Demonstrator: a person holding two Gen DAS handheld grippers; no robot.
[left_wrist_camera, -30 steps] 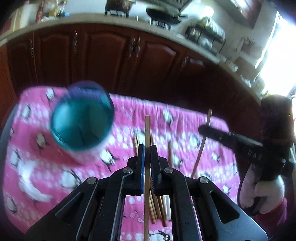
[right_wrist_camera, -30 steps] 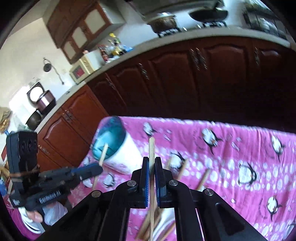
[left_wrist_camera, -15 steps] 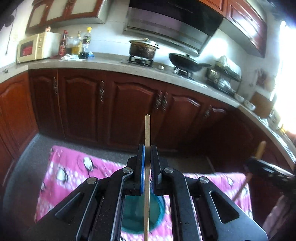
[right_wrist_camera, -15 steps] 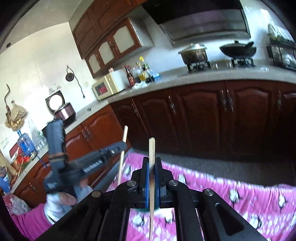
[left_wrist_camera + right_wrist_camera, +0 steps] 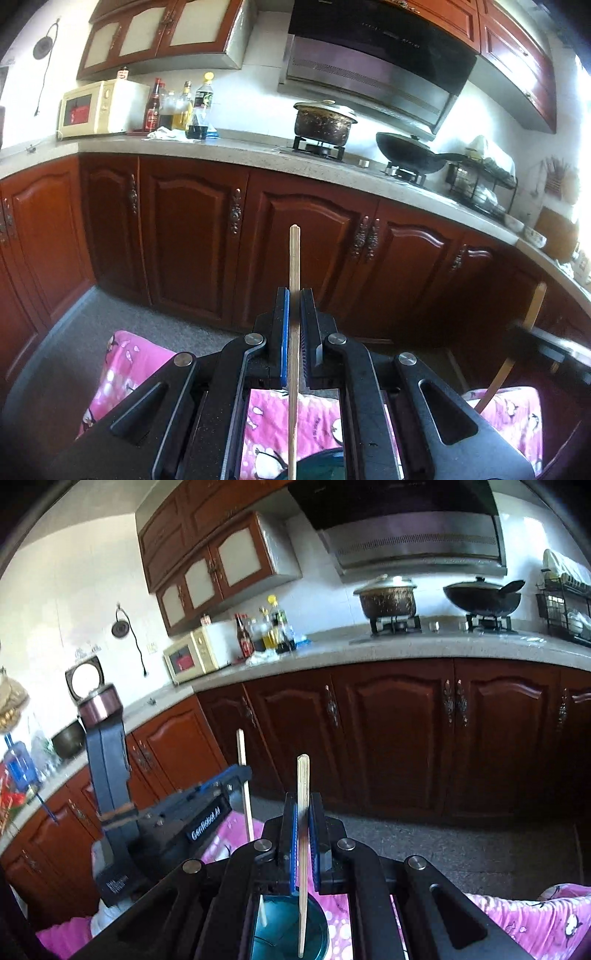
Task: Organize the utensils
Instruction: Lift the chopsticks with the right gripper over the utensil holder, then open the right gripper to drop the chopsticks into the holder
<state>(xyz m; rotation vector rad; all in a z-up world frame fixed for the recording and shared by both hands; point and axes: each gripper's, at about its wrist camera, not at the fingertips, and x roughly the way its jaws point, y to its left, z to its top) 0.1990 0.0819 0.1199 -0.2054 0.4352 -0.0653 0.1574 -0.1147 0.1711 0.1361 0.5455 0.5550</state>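
Note:
My left gripper (image 5: 293, 295) is shut on a wooden chopstick (image 5: 294, 258) held upright, its lower end over the teal cup (image 5: 325, 463) at the bottom edge. My right gripper (image 5: 303, 801) is shut on another wooden chopstick (image 5: 303, 775), upright, with its lower end inside the teal cup (image 5: 288, 923). In the right wrist view the left gripper (image 5: 236, 775) shows at left with its chopstick (image 5: 243, 771) reaching down into the cup. In the left wrist view the right gripper's chopstick (image 5: 532, 310) shows at far right.
The cup stands on a pink penguin-print cloth (image 5: 122, 369), also in the right wrist view (image 5: 524, 915). Beyond it are dark red kitchen cabinets (image 5: 192, 236) and a grey countertop (image 5: 240, 147) with a microwave (image 5: 99, 107), bottles, a pot and a wok.
Both grippers have tilted up from looking down at the cloth to level, turning their chopsticks upright. The cup has dropped to the bottom of both views, with the chopstick ends now over or in it.

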